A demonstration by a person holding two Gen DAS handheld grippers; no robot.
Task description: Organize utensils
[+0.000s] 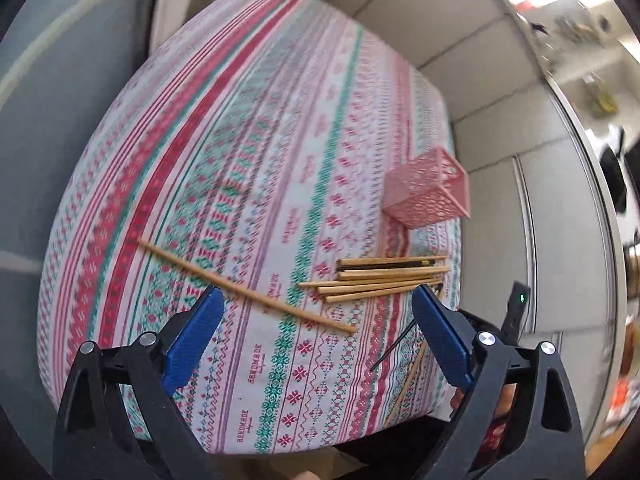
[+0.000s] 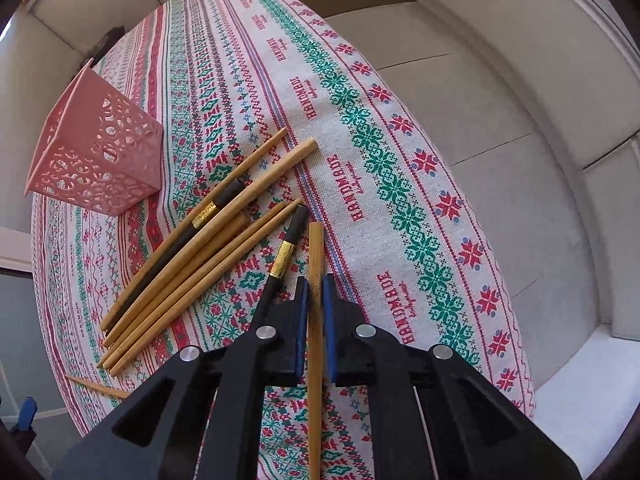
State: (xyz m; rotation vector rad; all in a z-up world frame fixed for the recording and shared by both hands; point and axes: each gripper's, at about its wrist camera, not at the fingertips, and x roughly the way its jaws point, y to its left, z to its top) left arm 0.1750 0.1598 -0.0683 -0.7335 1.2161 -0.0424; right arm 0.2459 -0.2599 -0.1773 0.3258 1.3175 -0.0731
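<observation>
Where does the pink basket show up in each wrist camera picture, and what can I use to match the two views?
Left wrist view: the pink basket stands right of centre, near the table's right edge, beyond the chopstick pile.
Right wrist view: the pink basket stands at the left, upper-left of the chopstick pile.
Shared landmark: the chopstick pile on the patterned tablecloth, close beside the basket in both views.

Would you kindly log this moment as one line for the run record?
left gripper: open, over lone chopstick | right gripper: shut on wooden chopstick | pink basket: on its side | chopstick pile: on tablecloth
</observation>
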